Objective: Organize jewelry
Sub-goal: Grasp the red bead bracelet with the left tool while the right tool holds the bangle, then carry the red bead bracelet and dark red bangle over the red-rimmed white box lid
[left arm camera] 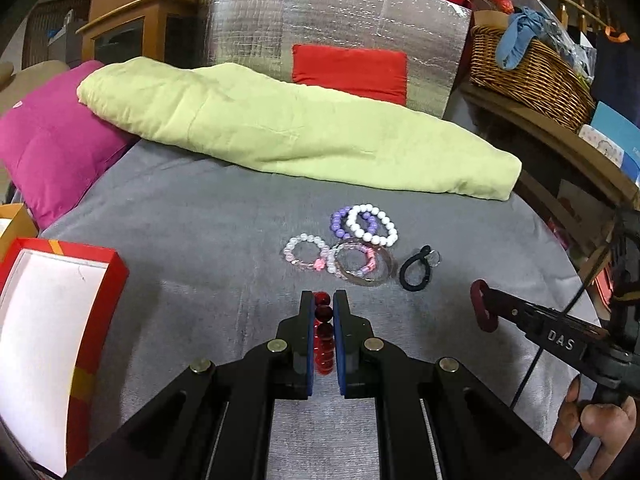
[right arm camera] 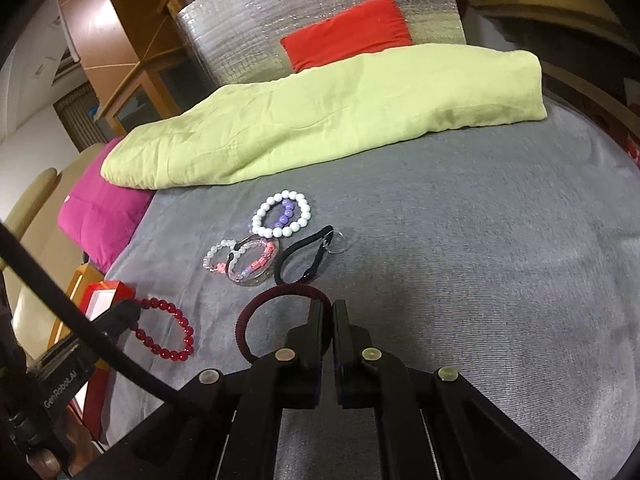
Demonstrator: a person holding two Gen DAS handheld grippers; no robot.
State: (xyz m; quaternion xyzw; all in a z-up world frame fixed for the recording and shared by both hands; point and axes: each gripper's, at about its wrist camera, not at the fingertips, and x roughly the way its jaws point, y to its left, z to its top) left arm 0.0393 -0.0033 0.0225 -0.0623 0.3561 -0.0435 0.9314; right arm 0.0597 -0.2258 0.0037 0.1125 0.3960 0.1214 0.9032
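Observation:
My left gripper (left arm camera: 323, 300) is shut on a red bead bracelet (left arm camera: 323, 336), which hangs above the grey cloth; the right wrist view shows the bracelet (right arm camera: 172, 330) at the left in that gripper's tip. My right gripper (right arm camera: 328, 306) is shut on a dark red hair band (right arm camera: 260, 304), whose loop (left arm camera: 482, 308) shows edge-on in the left wrist view. On the cloth lie a white bead bracelet (left arm camera: 374, 224) over a purple one (left arm camera: 340, 220), pale pink and clear bracelets (left arm camera: 306, 254) overlapping a clear bangle (left arm camera: 368, 266), and a black hair tie (left arm camera: 416, 272). An open red box (left arm camera: 52, 320) with a white inside sits at the left.
A folded pale green cloth (left arm camera: 280, 128) lies across the back of the grey cloth (right arm camera: 480, 260). A pink cushion (left arm camera: 48, 144) is at the back left, a silver foil panel with a red cushion (left arm camera: 350, 72) behind. A wicker basket (left arm camera: 524, 76) stands on a shelf at the right.

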